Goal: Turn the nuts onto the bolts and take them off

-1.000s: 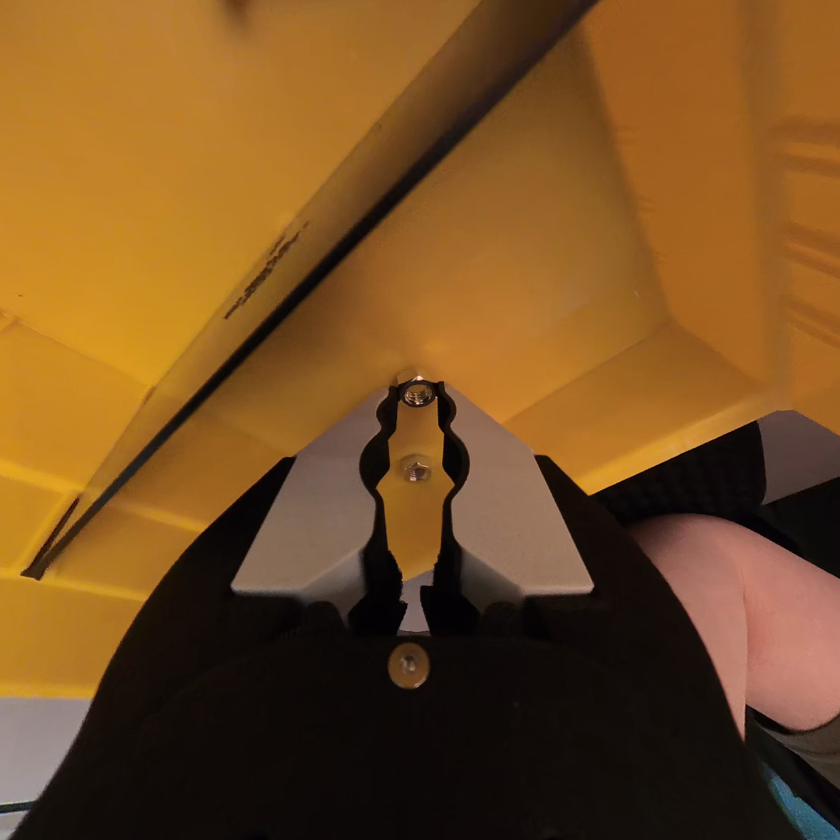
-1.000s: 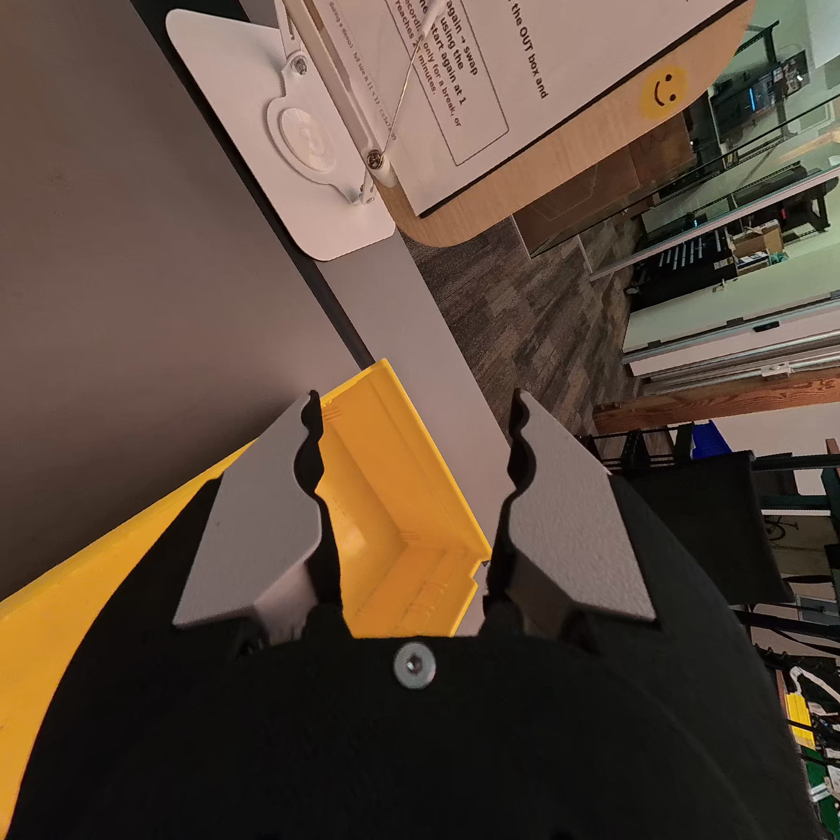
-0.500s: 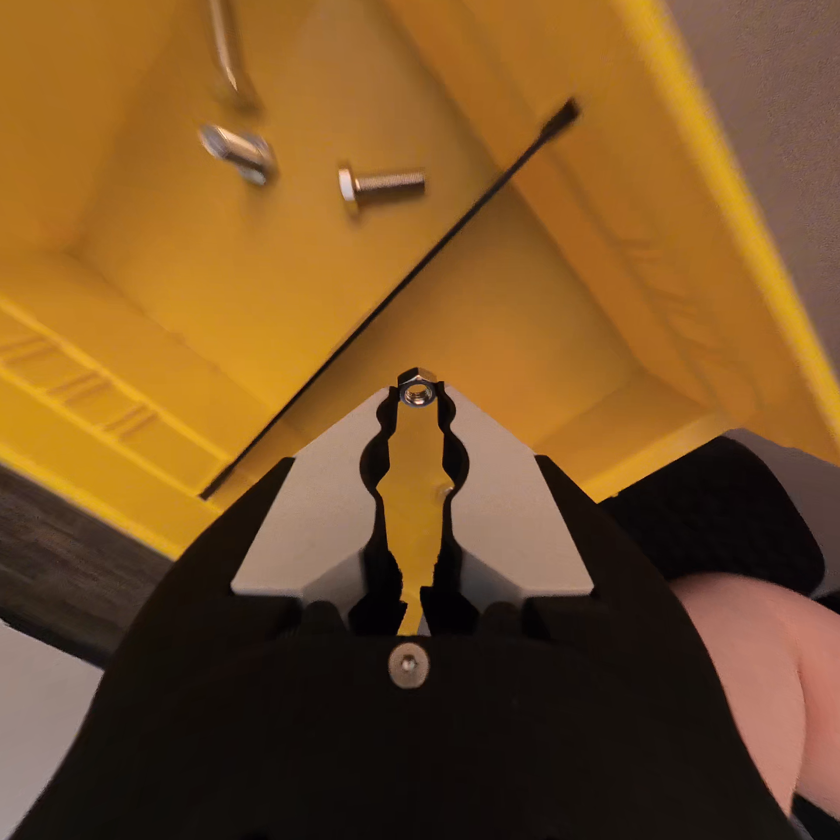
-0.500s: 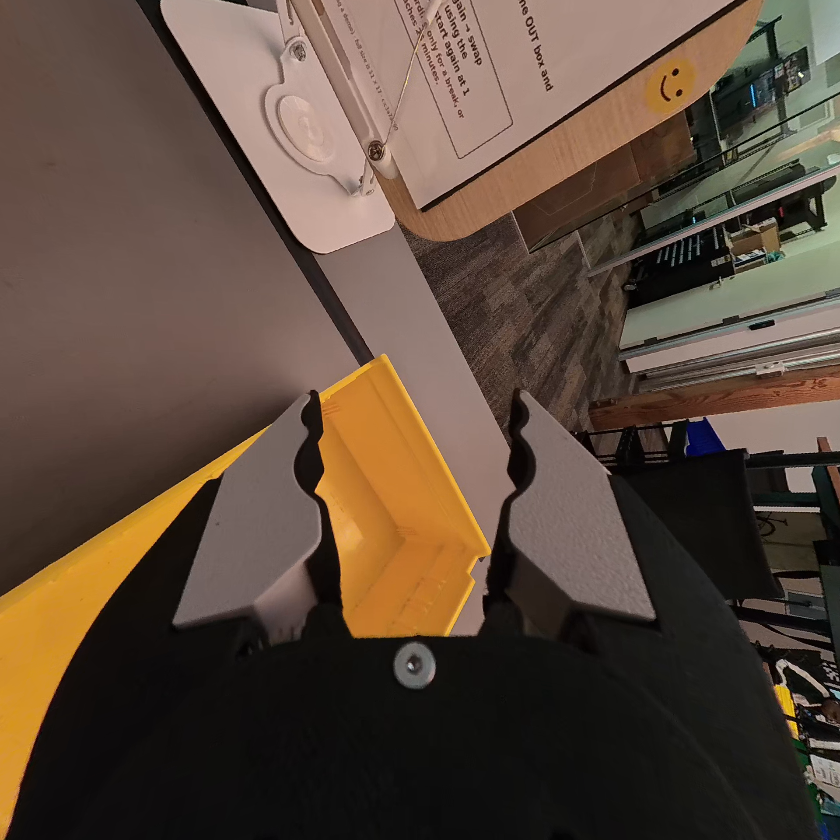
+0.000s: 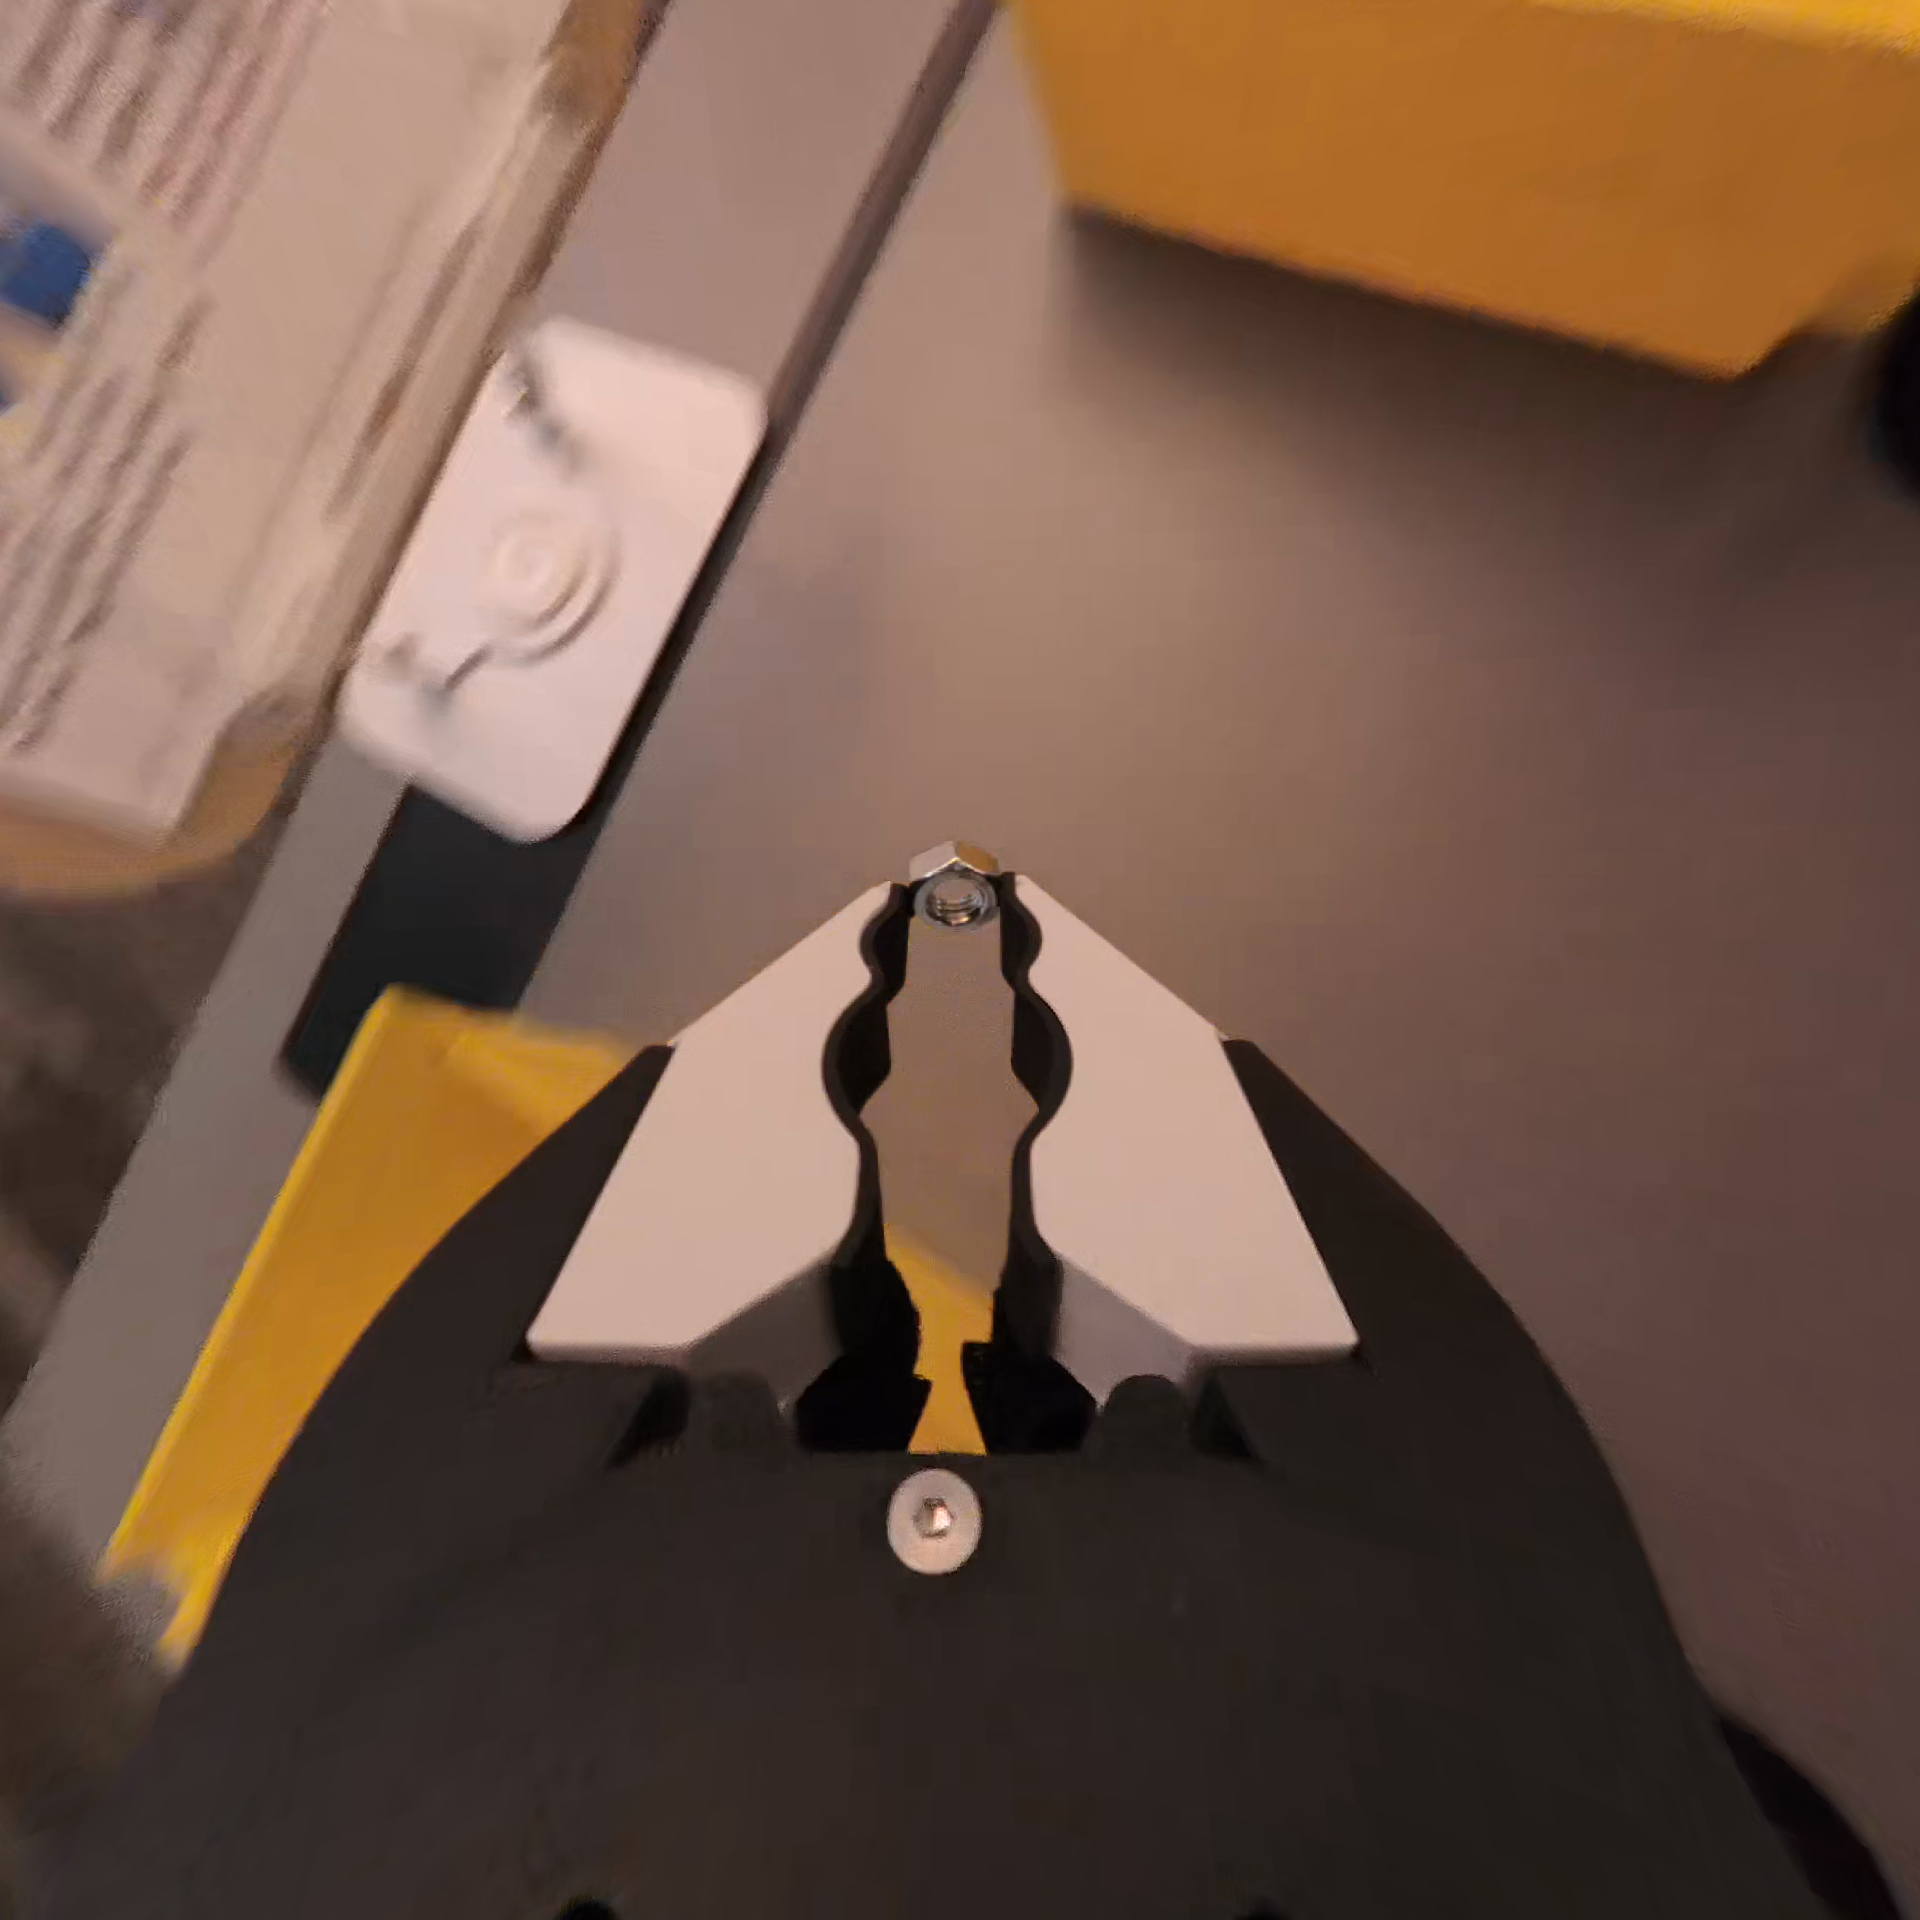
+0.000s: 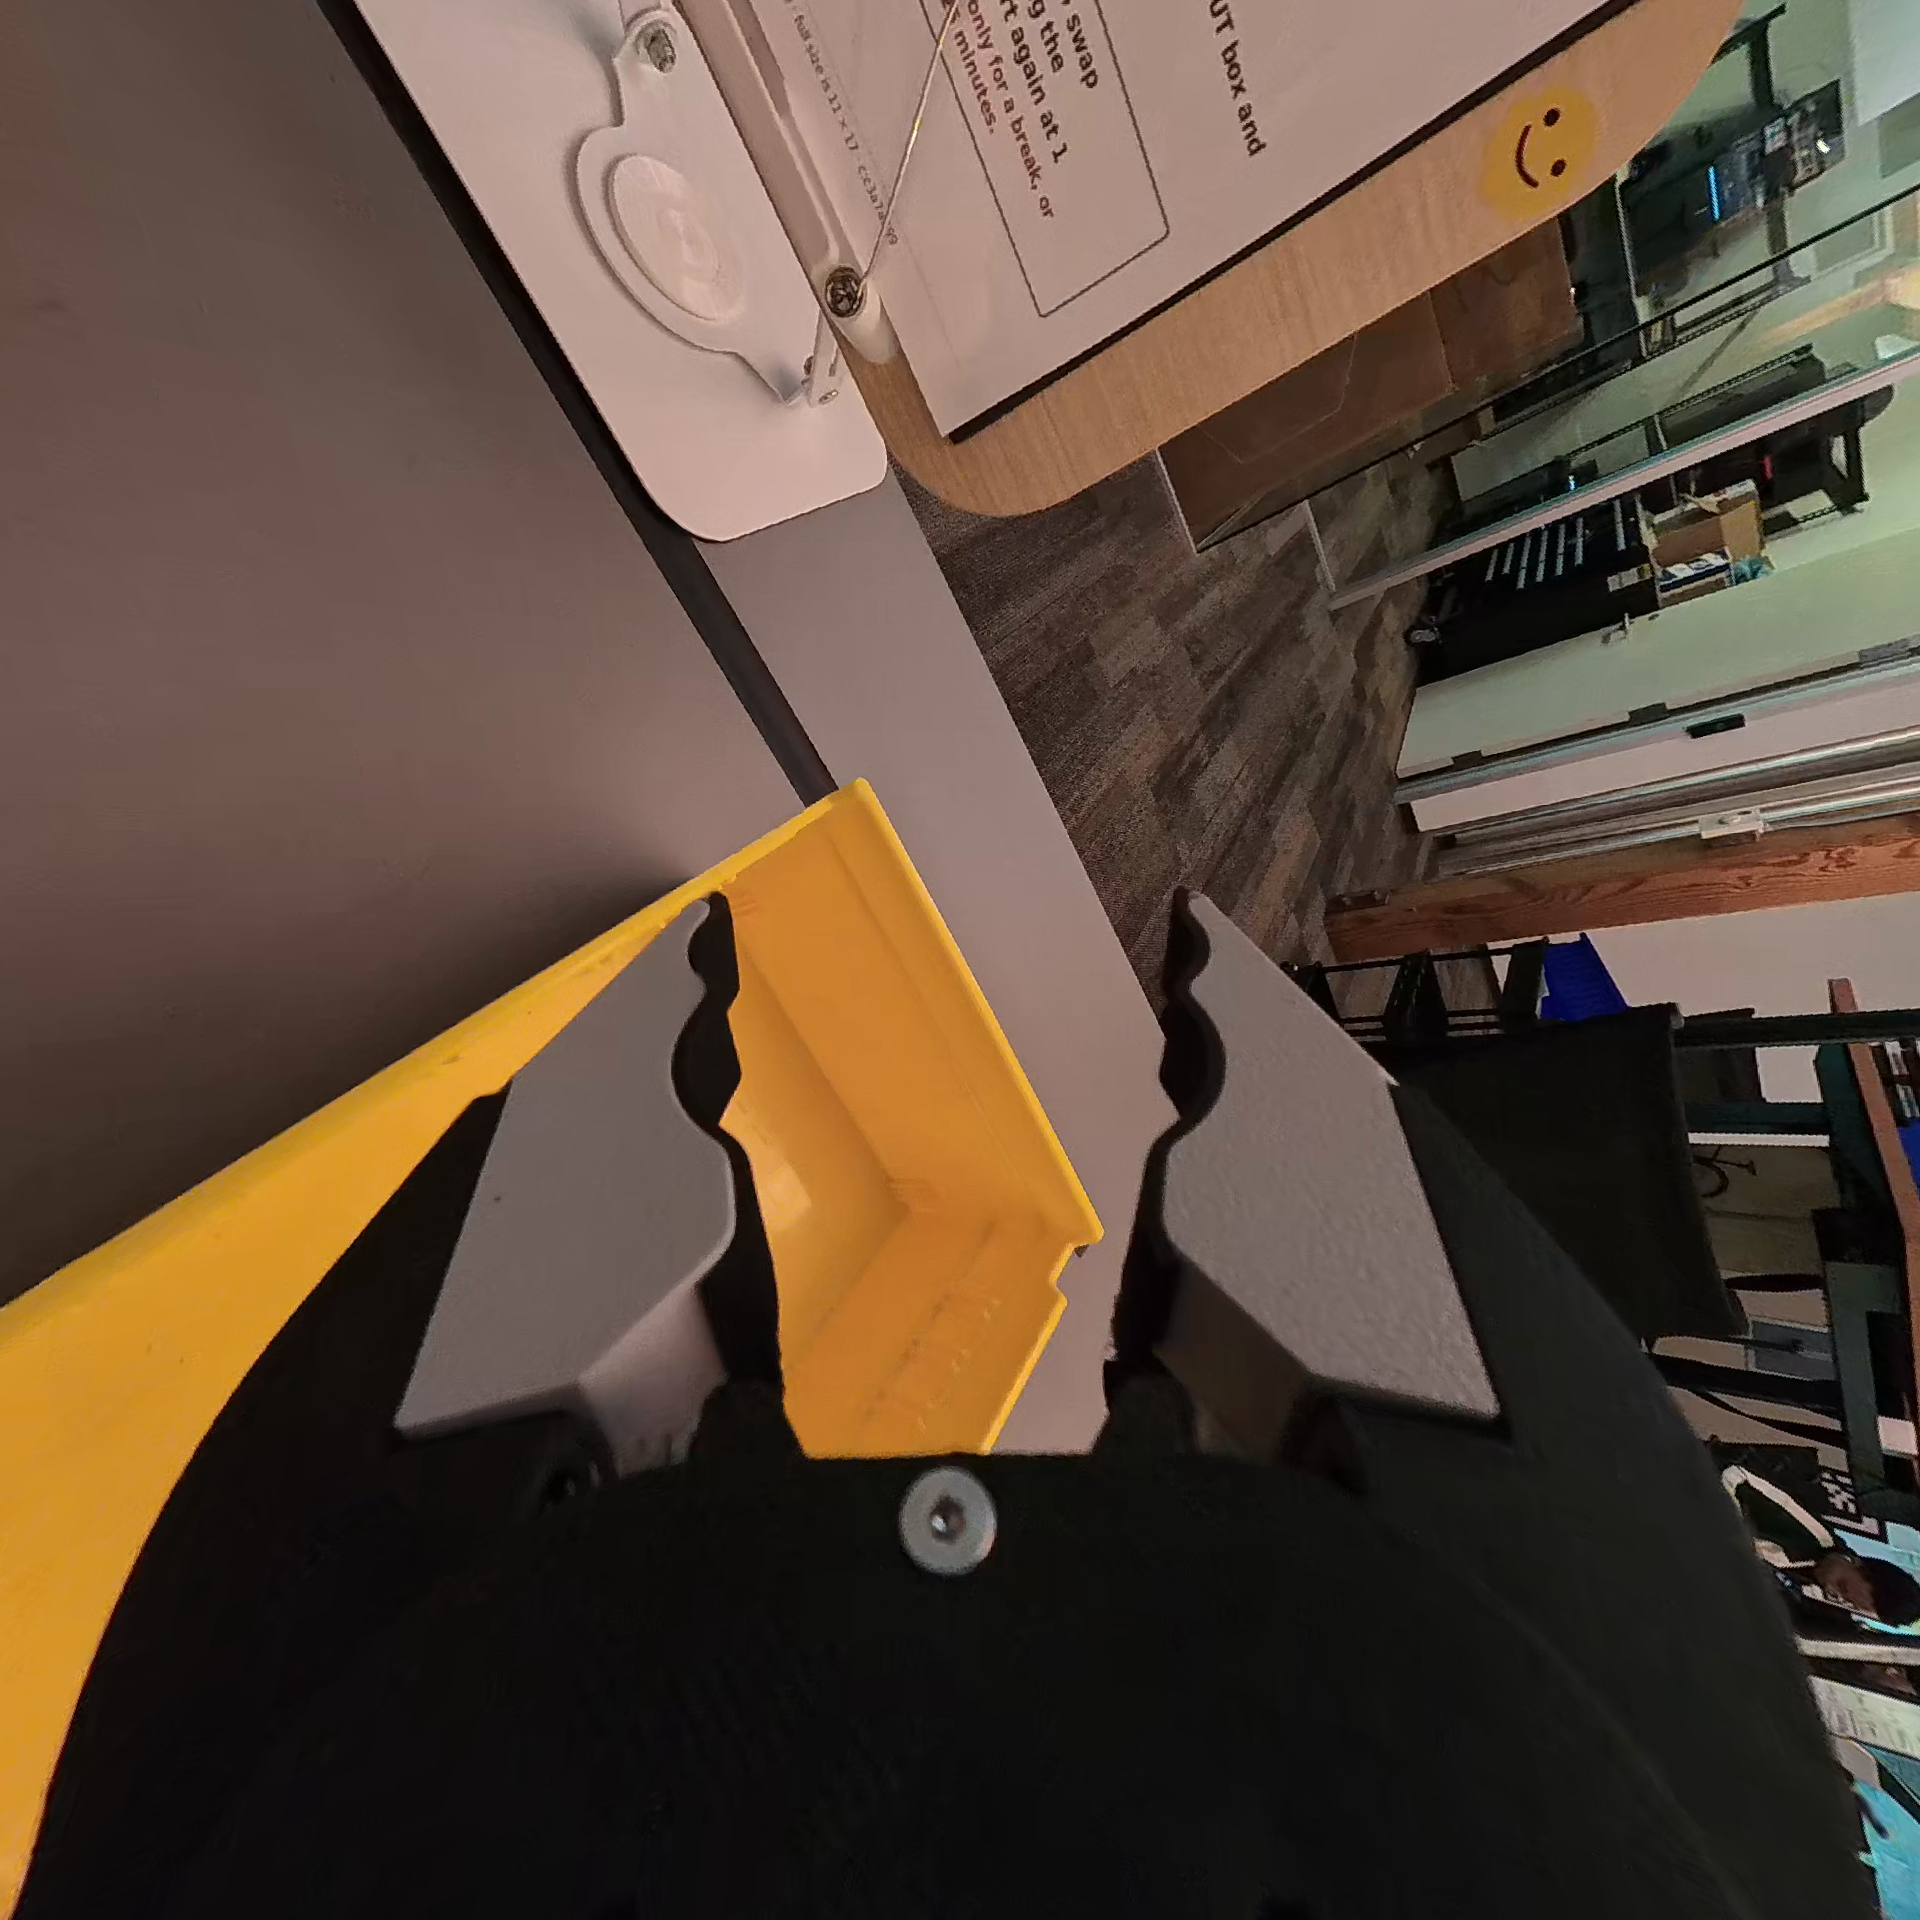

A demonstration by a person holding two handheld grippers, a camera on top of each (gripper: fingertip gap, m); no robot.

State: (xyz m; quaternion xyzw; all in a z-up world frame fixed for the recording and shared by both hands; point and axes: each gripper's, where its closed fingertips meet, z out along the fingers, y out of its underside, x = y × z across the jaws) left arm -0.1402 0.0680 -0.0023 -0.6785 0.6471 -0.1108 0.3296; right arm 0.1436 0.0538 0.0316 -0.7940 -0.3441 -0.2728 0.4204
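above grey table (image 5: 1351, 644), left tongs (image 5: 953, 902) pinching nut (image 5: 954, 896)

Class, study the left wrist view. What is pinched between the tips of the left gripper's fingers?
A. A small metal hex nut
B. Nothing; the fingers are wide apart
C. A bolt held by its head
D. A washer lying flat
A. The left gripper is shut on a small silver hex nut, its threaded hole facing the camera, held above the dark tabletop.
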